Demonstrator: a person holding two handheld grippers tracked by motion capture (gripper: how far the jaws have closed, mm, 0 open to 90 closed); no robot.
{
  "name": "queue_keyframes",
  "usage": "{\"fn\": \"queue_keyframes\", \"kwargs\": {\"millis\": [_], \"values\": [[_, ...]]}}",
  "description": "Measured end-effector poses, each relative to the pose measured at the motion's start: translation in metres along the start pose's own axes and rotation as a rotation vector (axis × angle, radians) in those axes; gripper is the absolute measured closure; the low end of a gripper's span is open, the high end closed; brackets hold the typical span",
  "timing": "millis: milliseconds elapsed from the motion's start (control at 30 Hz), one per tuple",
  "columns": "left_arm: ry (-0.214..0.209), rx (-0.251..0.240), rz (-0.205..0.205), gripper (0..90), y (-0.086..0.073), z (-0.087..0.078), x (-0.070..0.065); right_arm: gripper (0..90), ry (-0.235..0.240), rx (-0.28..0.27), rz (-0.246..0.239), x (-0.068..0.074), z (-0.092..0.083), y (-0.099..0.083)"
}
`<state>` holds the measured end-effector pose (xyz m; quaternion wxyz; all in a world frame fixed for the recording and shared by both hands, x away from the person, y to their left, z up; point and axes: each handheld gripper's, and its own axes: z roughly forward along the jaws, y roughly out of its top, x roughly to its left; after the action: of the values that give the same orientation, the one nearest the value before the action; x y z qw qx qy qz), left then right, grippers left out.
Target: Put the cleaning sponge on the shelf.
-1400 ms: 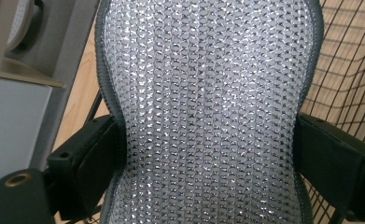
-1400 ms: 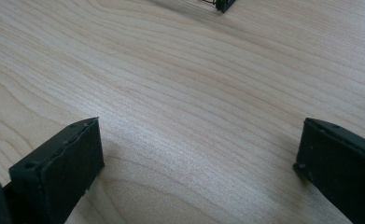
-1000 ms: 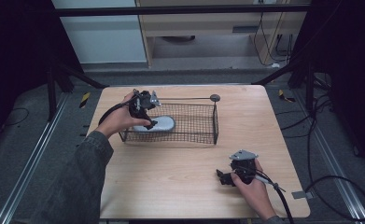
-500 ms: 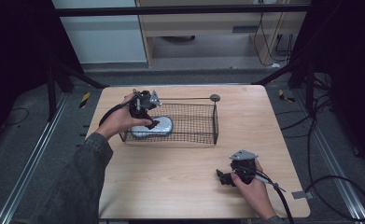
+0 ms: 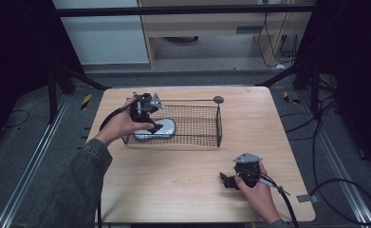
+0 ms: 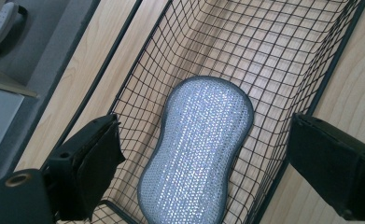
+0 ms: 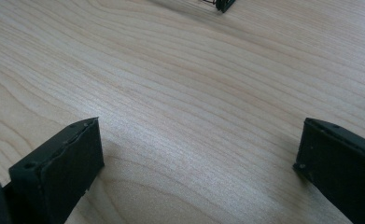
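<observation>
Sponge: a silvery, peanut-shaped scouring sponge with a dark rim (image 6: 198,151) lies flat on the floor of the basket, at its left end in the high view (image 5: 155,129), lengthwise along the near wall.

Basket: a black wire-mesh basket, rectangular and open-topped (image 5: 197,140), sits on the far-left part of the table; a thin rod with a round dark knob (image 5: 218,99) runs along its far edge (its purpose is unclear).

Left gripper: the left gripper (image 6: 203,161) hangs over the basket's left end with its jaws spread wide to either side of the sponge — empty, nothing between them. In the high view it is tilted down over the sponge (image 5: 151,121). My reading: it is either lining up a pinch across the sponge's narrow waist or has just let it go; the pictures do not settle which.

Right gripper: the right gripper (image 7: 196,161) rests low at the near right of the table (image 5: 230,179), well apart from the basket, jaws wide apart over bare wood — probably parked out of the way, since one hand suffices here.

Table: a pale wooden tabletop (image 5: 173,190) carries all of it.
</observation>
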<state>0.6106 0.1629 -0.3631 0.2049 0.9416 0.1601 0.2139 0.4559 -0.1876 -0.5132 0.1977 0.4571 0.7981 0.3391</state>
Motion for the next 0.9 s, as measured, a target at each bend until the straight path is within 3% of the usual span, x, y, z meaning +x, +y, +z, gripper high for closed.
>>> {"fn": "queue_keyframes", "kwargs": {"millis": [233,333,633,733,900], "values": [[0.01,0.009,0.008,9.5,-0.004,-0.011,-0.005,0.7,0.0,0.0,0.0,0.0,0.0,0.0],[0.012,0.002,-0.004,9.1,-0.005,-0.015,-0.007,0.8,0.0,0.0,0.0,0.0,0.0,0.0],[0.007,-0.02,-0.093,5.7,-0.013,-0.028,-0.016,0.7,0.0,0.0,0.0,0.0,0.0,0.0],[-0.021,-0.015,-0.096,4.9,-0.015,-0.031,-0.018,0.7,0.0,0.0,0.0,0.0,0.0,0.0],[-0.021,0.0,-0.09,4.5,-0.018,-0.037,-0.02,0.7,0.0,0.0,0.0,0.0,0.0,0.0]]}}
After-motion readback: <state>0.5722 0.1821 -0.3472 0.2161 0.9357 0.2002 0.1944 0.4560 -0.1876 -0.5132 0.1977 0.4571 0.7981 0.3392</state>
